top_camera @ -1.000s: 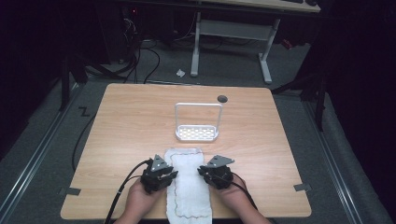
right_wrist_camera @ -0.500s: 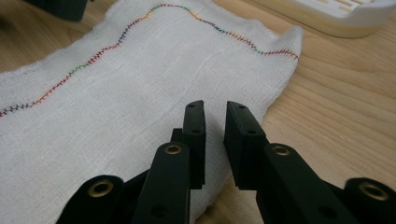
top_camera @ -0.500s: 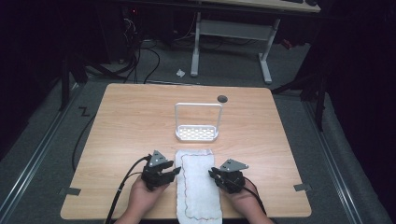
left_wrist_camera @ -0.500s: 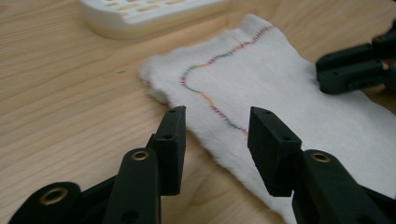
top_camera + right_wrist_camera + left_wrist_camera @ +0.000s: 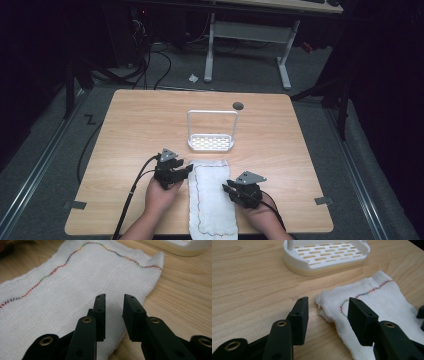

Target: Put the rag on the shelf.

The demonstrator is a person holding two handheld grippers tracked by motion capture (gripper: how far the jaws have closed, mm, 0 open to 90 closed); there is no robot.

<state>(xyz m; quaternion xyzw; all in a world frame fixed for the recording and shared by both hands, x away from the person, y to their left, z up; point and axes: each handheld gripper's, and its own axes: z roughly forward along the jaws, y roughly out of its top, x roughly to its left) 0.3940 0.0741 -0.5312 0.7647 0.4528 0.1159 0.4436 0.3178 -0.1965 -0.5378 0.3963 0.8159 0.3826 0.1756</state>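
Table: a pale wooden table stands in a dark room, with cables on the floor behind it.
Cloth: a white cloth with a wavy line of coloured stitching lies flat as a long strip at the near edge of the table, between the two hands, its near end reaching the table's front edge.
Rack: a small white rack with a slotted base and a tall wire hoop stands just beyond the cloth's far end, near the table's middle.
Left gripper: the left gripper sits just beside the cloth's far left corner, held in the person's left hand. In the left gripper view its jaws stand wide apart, one over bare wood and the other over the cloth's corner, clasping nothing.
Right gripper: the right gripper is at the cloth's right edge, about halfway along it, held in the right hand. In the right gripper view its jaws stand a little apart above that edge, with a clear gap between them and no fabric caught.
Hole: a dark round hole shows in the table behind the rack.
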